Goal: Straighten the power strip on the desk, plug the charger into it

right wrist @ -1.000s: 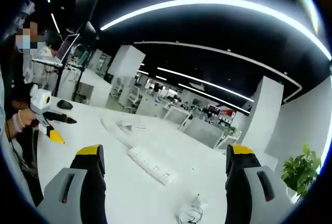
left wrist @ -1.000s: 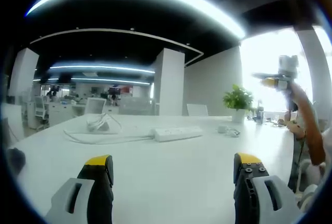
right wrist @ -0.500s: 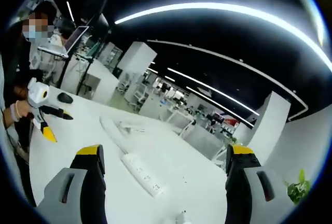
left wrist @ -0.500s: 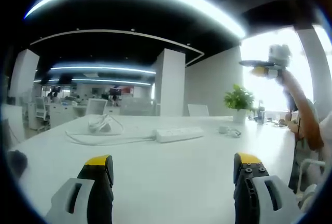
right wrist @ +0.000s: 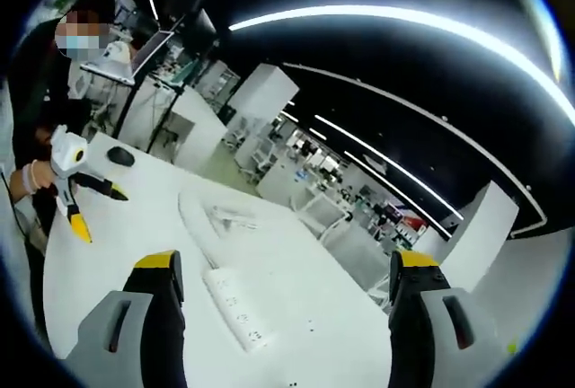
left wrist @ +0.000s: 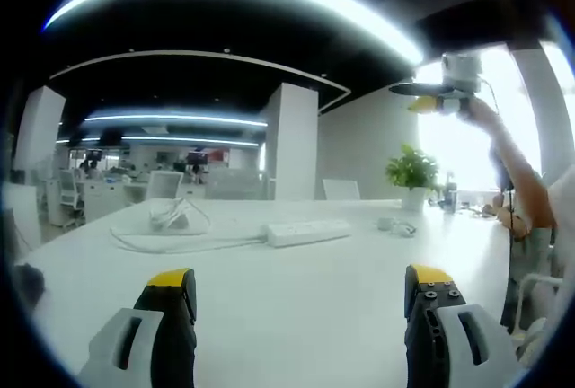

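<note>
Strip (left wrist: 308, 231) lies flat on the white tabletop (left wrist: 296, 298), well ahead of the left gripper (left wrist: 301, 294). In the left gripper view its long axis runs nearly across the picture, the right end tipped slightly away; its cord (left wrist: 189, 242) trails off the left end in a loose loop toward a small pile of cable (left wrist: 169, 217). The charger (left wrist: 395, 224) sits to the right of the strip, apart from it, near a potted plant (left wrist: 412, 175). In the right gripper view the strip (right wrist: 237, 309) runs slantwise, between the jaws. The left gripper is spread wide and empty, low over the tabletop. The right gripper (right wrist: 283, 303) is also wide and empty; in the left gripper view it (left wrist: 436, 96) is held up high at the right.
</note>
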Demonstrator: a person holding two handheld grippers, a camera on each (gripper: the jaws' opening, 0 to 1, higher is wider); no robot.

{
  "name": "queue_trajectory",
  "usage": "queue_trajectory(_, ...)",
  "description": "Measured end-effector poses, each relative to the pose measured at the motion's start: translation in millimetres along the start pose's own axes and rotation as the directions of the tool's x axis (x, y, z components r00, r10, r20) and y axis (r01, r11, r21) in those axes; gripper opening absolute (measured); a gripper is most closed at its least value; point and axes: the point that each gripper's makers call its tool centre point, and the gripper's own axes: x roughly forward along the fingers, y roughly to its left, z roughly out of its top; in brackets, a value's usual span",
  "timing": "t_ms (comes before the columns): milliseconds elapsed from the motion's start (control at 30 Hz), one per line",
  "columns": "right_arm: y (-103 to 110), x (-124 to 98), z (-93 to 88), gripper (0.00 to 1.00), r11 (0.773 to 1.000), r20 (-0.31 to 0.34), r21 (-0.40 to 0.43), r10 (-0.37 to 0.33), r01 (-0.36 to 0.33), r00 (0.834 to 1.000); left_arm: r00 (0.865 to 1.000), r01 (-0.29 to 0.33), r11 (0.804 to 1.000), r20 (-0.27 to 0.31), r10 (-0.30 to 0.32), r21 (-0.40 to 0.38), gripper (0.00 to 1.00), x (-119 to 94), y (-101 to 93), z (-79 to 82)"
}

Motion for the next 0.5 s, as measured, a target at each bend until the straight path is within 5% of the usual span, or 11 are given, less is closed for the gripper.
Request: queue_trajectory(500,-13,36,-22.4,0.93,0.994,-0.139,-0.04,0.096,-0.103,0.986,1.0,0.007,1.0,-0.003,-0.007,0.003,0.99,-1,-2.3,0.3)
